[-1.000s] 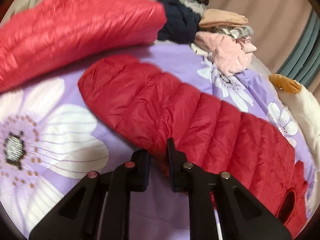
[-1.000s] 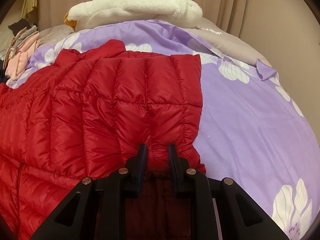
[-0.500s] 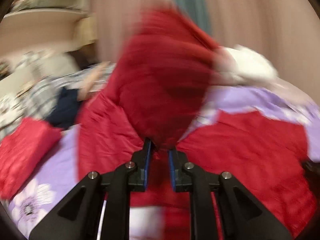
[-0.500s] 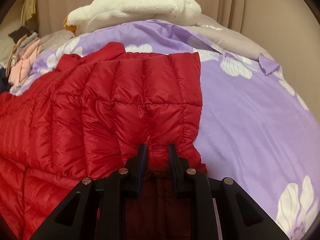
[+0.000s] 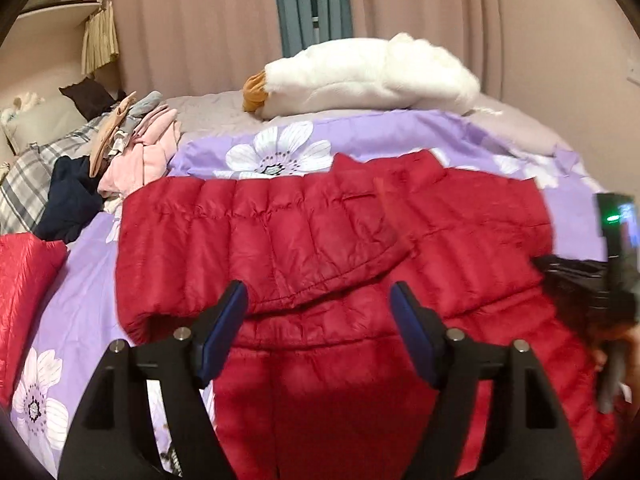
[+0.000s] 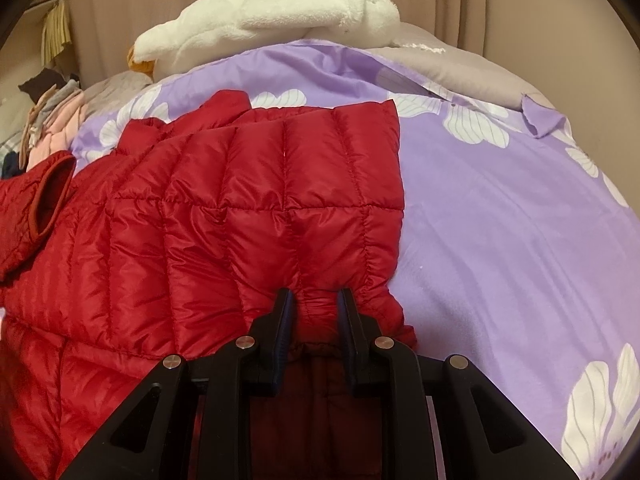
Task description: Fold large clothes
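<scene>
The red puffer jacket (image 5: 340,248) lies spread on a bed under a purple bedspread (image 6: 500,220) printed with white flowers, and both tongs work at its near edge. In the right wrist view the right tongs (image 6: 316,308) point steeply down and pinch a gathered fold at the jacket's lower right corner, their narrow gap filled with quilted fabric, so they are clamped on the jacket. From there the folded panel runs away from the camera in neat stitched squares, its far edge lying straight across the bedspread.

In the left wrist view the left tongs (image 5: 320,304) tilt down over the jacket's middle and their jaws are opening. The sleeve (image 5: 256,240) lies folded across the body of the jacket, its cuff edge between the two blue pads (image 5: 224,332), which do not press on it. At the right edge of that view part of the other gripper's body (image 5: 616,248) shows, with a small green light.

To the left, a second red quilted garment (image 5: 24,288) lies at the bed's edge. Farther back on the left is a heap of clothes (image 5: 132,148) in pink, navy and plaid. Beyond the jacket a white plush toy (image 5: 368,76) with an orange end lies along a grey blanket (image 5: 216,108), and pinkish curtains (image 5: 192,20) hang behind it.
</scene>
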